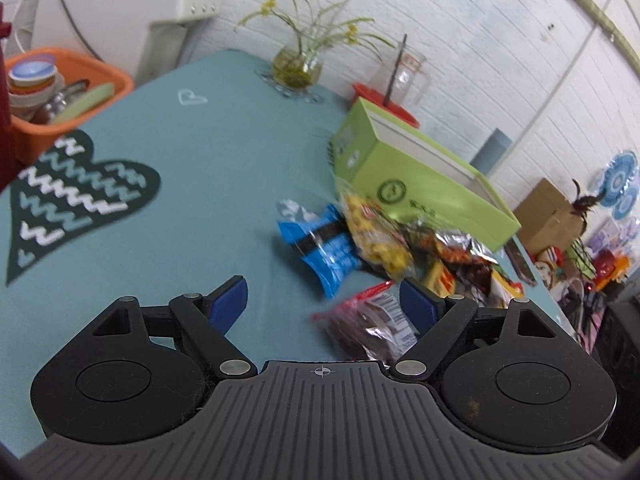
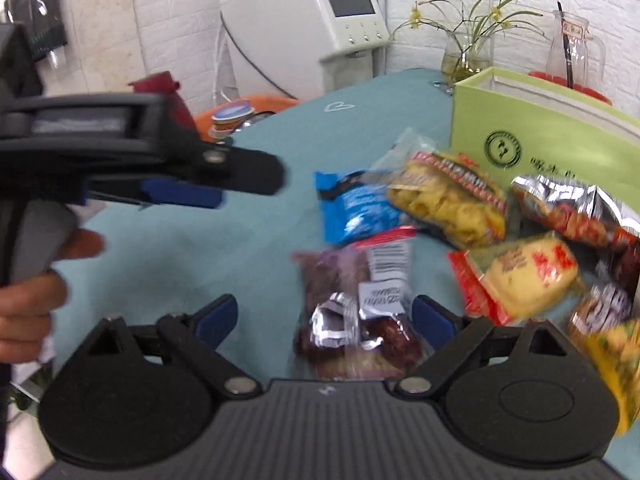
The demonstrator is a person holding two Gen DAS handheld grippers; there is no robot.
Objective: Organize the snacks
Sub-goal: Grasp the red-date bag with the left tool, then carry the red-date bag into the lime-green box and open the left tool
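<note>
Several snack packets lie in a heap on the teal tablecloth beside an open green box [image 1: 416, 176] [image 2: 532, 136]. A blue packet [image 1: 324, 248] [image 2: 356, 208], a yellow chips bag [image 1: 376, 236] [image 2: 448, 196], a dark red dates packet [image 1: 372, 328] [image 2: 360, 312], a yellow-red packet [image 2: 524, 272] and a silver-red bag [image 2: 568, 204] show. My left gripper [image 1: 324, 304] is open above the table, the dates packet by its right finger. My right gripper [image 2: 324, 316] is open, with the dates packet lying between its fingers. The left gripper also shows in the right wrist view [image 2: 192, 184].
A glass vase with yellow flowers [image 1: 298, 66] [image 2: 466, 56] and a glass jug [image 1: 406, 76] [image 2: 570, 52] on a red tray stand at the table's far edge. An orange basin of bowls [image 1: 60, 92] sits left. A black heart mat [image 1: 76, 192] lies on the cloth.
</note>
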